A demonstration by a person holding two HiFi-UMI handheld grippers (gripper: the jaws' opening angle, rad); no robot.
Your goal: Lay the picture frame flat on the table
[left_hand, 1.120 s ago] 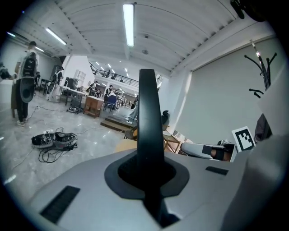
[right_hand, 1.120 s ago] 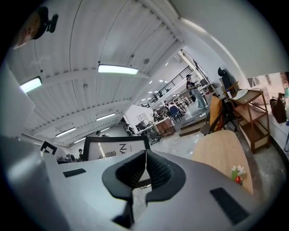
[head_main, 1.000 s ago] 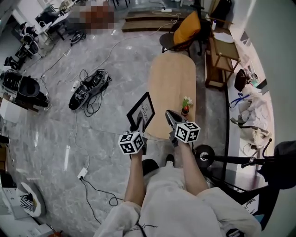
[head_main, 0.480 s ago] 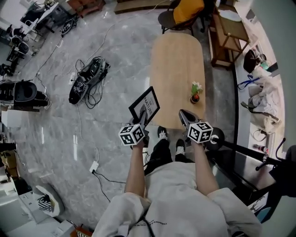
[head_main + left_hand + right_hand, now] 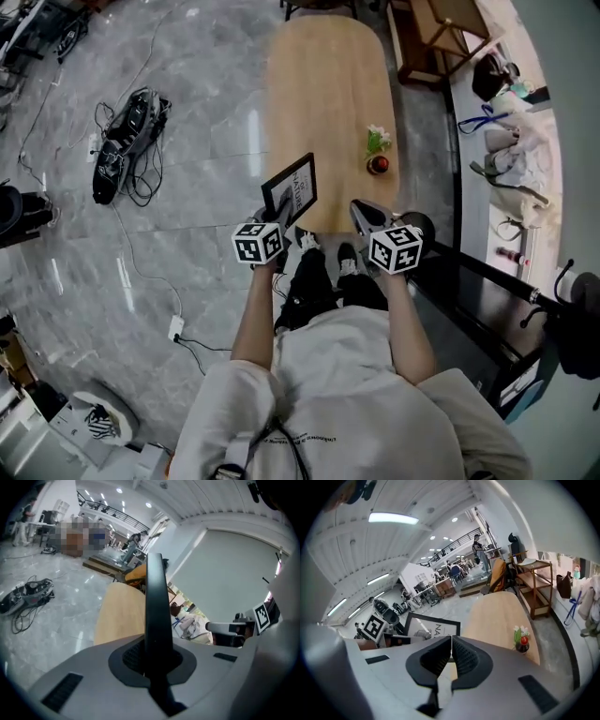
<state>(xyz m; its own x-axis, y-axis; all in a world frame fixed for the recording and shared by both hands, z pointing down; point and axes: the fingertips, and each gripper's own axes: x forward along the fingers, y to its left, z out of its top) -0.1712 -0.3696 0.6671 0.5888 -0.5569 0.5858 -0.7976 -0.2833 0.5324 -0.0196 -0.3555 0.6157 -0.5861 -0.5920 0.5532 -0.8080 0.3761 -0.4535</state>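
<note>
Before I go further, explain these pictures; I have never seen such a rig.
No robot: a person holds a two-jaw tool in each hand. One picture comes from a camera on the person's head, looking down; the other two from cameras on the tools. The left gripper is shut on the picture frame, held tilted at the near end of the wooden table, not yet flat. The right gripper has its jaws together, empty. A small potted flower stands on the table.

Small flower pot (image 5: pixel 378 161) — cable tangle (image 5: pixel 124 150) on marble floor (image 5: pixel 197 253).
</note>
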